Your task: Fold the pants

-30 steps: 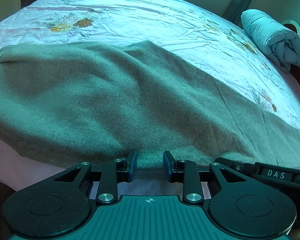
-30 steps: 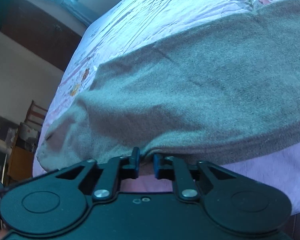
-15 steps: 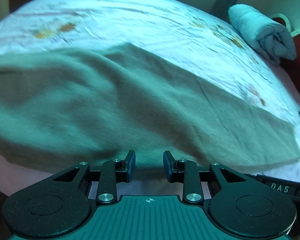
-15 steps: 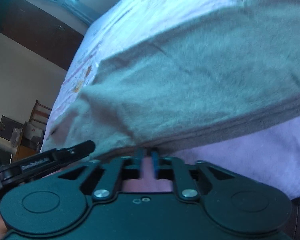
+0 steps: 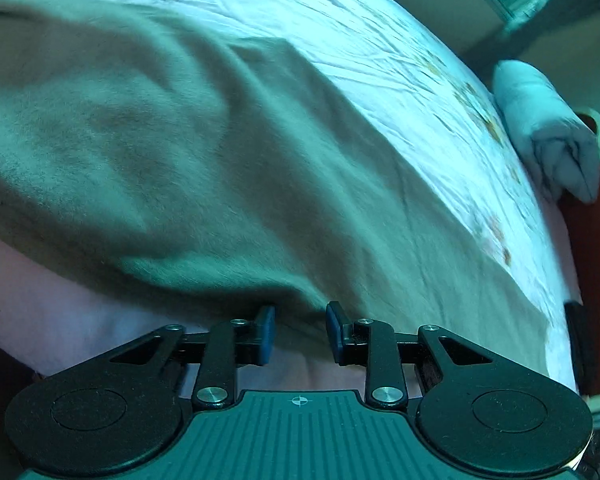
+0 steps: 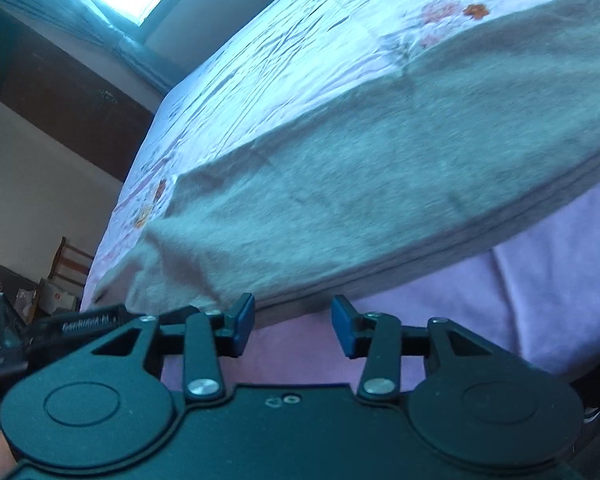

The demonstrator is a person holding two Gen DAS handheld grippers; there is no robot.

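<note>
Pants (image 5: 228, 168) on bed (image 5: 380, 40), left tool (image 5: 300, 334) closing — right tool (image 6: 293, 326) opening, empty.

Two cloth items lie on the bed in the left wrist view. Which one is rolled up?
The pale blue bundle at the far right edge of the bed is rolled up. The grey pants lie spread flat near the left gripper.

A floral-sheeted bed (image 5: 380, 40) carries grey pants (image 5: 180, 140) and a rolled blanket (image 5: 540, 128).
</note>
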